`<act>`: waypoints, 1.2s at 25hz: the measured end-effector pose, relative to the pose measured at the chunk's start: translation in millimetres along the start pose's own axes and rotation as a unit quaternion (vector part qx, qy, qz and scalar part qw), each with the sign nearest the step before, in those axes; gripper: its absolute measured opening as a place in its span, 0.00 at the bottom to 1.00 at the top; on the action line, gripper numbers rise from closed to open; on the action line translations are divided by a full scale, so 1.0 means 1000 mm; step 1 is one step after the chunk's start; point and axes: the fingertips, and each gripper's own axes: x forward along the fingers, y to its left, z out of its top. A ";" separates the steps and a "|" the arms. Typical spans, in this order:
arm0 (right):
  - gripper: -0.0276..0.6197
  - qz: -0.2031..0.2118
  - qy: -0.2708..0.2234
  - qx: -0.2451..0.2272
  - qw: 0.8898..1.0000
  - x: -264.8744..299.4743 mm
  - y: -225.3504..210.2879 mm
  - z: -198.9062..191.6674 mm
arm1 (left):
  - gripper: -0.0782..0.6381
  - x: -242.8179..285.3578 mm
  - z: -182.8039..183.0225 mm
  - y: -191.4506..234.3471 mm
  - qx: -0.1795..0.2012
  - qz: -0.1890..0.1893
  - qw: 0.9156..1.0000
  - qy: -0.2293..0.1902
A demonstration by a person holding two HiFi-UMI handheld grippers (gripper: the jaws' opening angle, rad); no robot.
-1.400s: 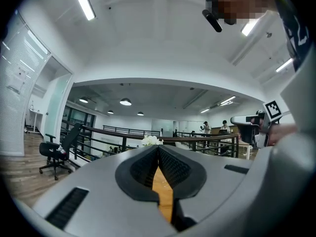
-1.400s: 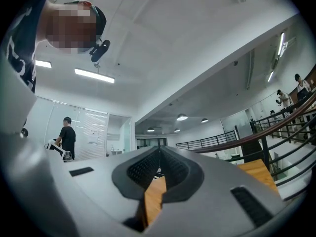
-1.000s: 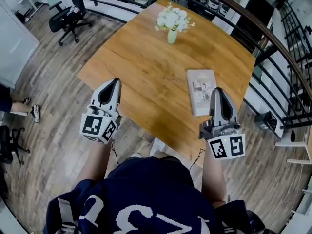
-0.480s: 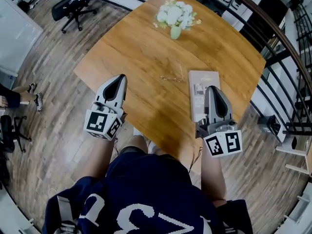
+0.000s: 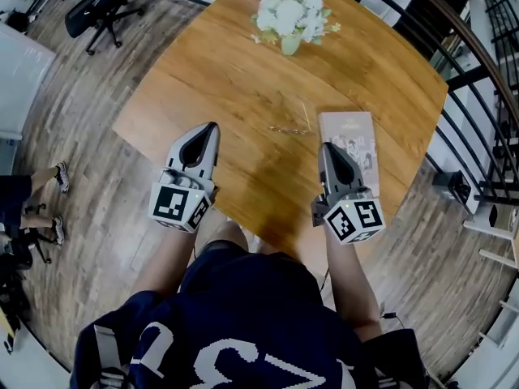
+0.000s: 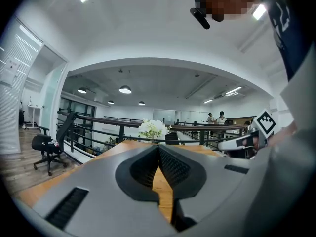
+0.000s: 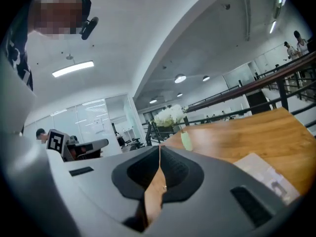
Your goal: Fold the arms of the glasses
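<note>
The glasses point(image 5: 285, 128), thin wire-framed, lie on the wooden table point(image 5: 186, 71) near its middle, with nothing touching them. My left gripper point(image 5: 209, 130) hovers over the table's near-left edge, shut and empty, left of the glasses and nearer to me. My right gripper point(image 5: 327, 147) is over the near-right part of the table, its tips just short of the glasses and beside the book, jaws shut with nothing between them. In the left gripper view the shut jaws point(image 6: 158, 147) point level across the table. The right gripper view shows its jaws point(image 7: 159, 147) met at the tip.
A pale book point(image 5: 350, 146) lies right of the glasses, next to my right gripper. A green vase of white flowers point(image 5: 290, 19) stands at the table's far side. An office chair point(image 5: 96, 6) is at far left, a black railing point(image 5: 466, 79) on the right.
Both grippers have moved forward from in front of the table to over its near edge and come lower. The right one has shifted inward toward the glasses and book.
</note>
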 end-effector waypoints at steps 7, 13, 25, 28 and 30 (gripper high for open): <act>0.09 -0.041 0.058 0.179 0.981 0.056 -0.027 -0.090 | 0.13 0.012 -0.023 0.015 -0.013 -0.018 0.999 0.030; 0.12 -0.084 0.061 0.332 0.938 0.086 -0.042 -0.141 | 0.13 0.021 -0.036 0.017 -0.021 -0.028 0.998 0.049; 0.21 -0.125 -0.031 0.566 0.814 0.101 -0.068 -0.174 | 0.13 0.029 -0.048 0.031 -0.022 -0.031 0.997 0.069; 0.20 -0.119 -0.040 0.572 0.811 0.105 -0.071 -0.175 | 0.13 0.029 -0.049 0.032 -0.021 -0.031 0.997 0.072; 0.18 -0.115 -0.046 0.566 0.815 0.106 -0.073 -0.172 | 0.13 0.029 -0.050 0.033 -0.021 -0.032 0.997 0.073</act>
